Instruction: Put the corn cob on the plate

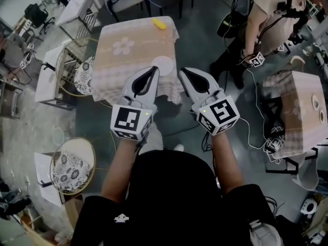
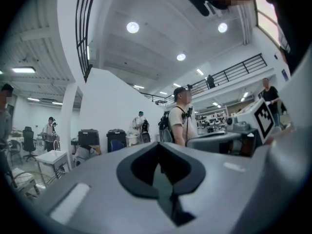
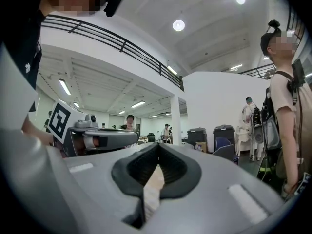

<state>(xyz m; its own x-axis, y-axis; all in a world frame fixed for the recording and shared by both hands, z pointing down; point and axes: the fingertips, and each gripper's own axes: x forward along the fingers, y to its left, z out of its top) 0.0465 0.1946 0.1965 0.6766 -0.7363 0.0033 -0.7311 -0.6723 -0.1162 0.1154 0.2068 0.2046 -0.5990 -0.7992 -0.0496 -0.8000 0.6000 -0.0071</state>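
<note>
While the left gripper (image 1: 154, 70) and right gripper (image 1: 183, 72) hung side by side, jaws pressed together, empty, plate (image 1: 162, 64) just ahead, corn cob (image 1: 160, 23) well beyond.

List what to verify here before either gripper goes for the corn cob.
1. Corn cob found: ok, it lies loose at the far edge of the table.
2. Plate free to receive it: ok, nothing lies on it, near the table's near edge.
3. Left gripper empty: ok, jaws together on nothing.
4. Right gripper open for a grasp: not ok, jaws together.
5. A gripper at the cob: not ok, both hang at the table's near side.
6. Bystander clear of the table: ok, standing apart at the right.
</note>
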